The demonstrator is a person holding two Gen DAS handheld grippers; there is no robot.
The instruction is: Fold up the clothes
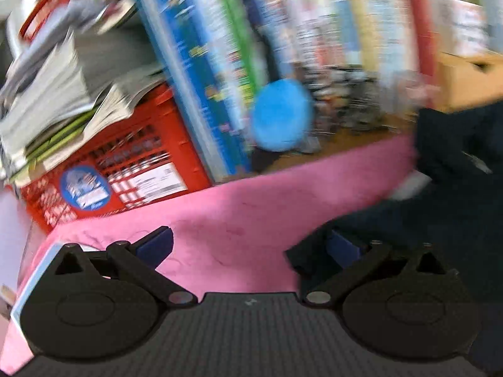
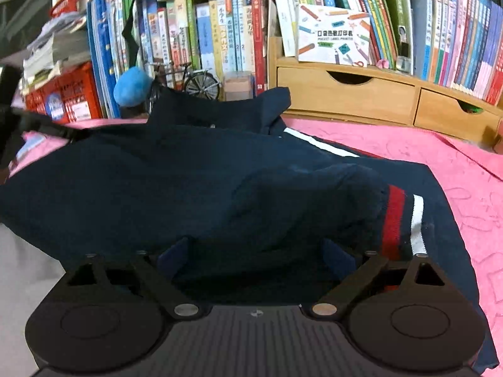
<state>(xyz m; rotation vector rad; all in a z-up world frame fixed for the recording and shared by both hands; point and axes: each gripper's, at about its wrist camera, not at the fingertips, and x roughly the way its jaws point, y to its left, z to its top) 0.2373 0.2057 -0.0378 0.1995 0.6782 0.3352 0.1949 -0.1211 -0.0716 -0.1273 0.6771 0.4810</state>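
Pink cloth (image 2: 408,144), faintly patterned, covers the work surface from the near edge to the far clutter. On it lies your dark navy garment (image 2: 176,182), spread across the middle and left of the right wrist view, collar end toward the far side, with a red and white striped cuff (image 2: 402,223) on the near right.

Your right gripper (image 2: 256,257) has its jaws wide apart, with navy fabric bunched between and over them; whether the pads press it cannot be told. Your left gripper (image 1: 250,246) also stands wide open over bare pink cloth, its right finger touching or tucked under an edge of the same garment. That view is heavily blurred.

Far side: a row of upright books (image 2: 220,37), a wooden drawer unit (image 2: 345,94) at far right carrying more books, and a small model bicycle (image 2: 191,81) just behind the garment. At far left a red plastic crate (image 2: 75,94) bears a stack of papers (image 2: 53,53). A blue plush object (image 2: 132,86) sits beside the crate, against the books.
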